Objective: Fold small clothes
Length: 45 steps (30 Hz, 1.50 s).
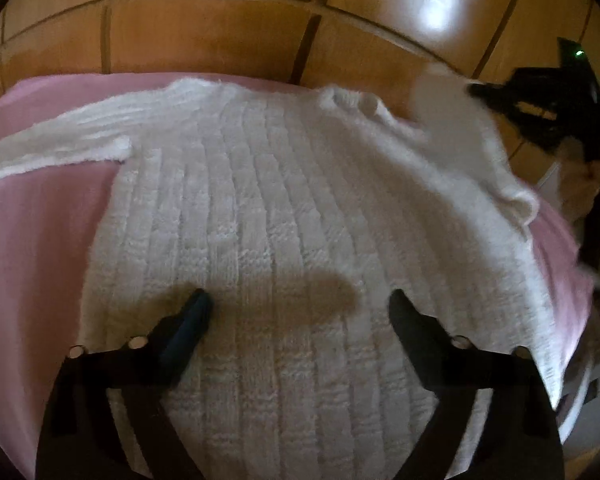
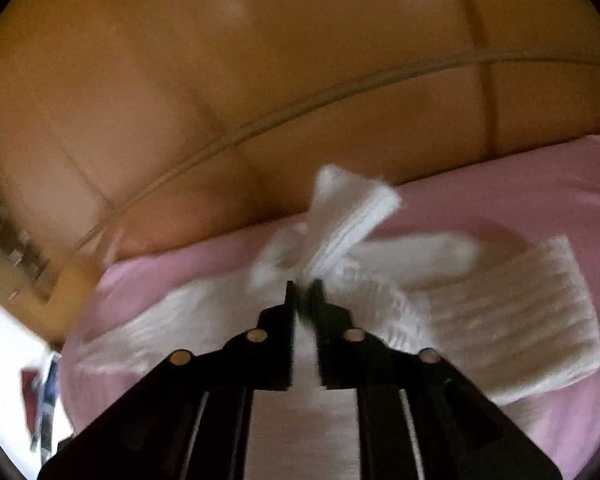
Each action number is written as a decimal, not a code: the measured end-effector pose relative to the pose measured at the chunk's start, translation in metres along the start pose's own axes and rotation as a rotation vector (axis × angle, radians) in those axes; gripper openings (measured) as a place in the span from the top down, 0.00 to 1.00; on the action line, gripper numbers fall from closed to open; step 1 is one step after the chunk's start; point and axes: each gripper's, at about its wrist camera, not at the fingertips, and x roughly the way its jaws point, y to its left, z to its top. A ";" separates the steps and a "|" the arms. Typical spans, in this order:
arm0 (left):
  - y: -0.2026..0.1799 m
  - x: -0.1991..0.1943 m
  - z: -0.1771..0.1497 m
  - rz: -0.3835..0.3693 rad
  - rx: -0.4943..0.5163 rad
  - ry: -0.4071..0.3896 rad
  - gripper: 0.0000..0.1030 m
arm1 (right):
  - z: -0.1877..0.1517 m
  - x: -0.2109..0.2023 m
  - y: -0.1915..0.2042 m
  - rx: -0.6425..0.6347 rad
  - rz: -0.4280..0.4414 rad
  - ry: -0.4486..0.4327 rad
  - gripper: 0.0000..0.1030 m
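- Left claw (image 1: 300,300) spread wide, hovering over white knit sweater (image 1: 284,208) on pink bed (image 1: 40,220), pinching nothing.
- Right claw (image 2: 304,290) narrowly parted; sleeve (image 2: 348,216) at tips, grip unclear.
- Step: prob. sleeve fold-in.
- Next: lay sleeve flat across body, pin w/ left.

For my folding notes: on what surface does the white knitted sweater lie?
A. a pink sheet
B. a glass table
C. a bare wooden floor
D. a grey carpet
A: in the left wrist view the white knitted sweater is spread on a pink sheet, with wooden panels behind it.
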 end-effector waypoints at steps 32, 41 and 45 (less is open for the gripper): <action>0.010 0.041 0.161 -0.262 -0.234 -0.089 1.00 | -0.092 -0.131 -0.127 0.206 -0.117 -0.116 0.13; 0.030 0.072 0.130 -0.278 -0.308 0.039 0.31 | -0.078 -0.118 -0.112 0.203 -0.093 -0.124 0.13; 0.013 0.096 0.126 -0.275 -0.332 0.063 0.31 | -0.089 -0.114 -0.115 0.198 -0.121 -0.093 0.13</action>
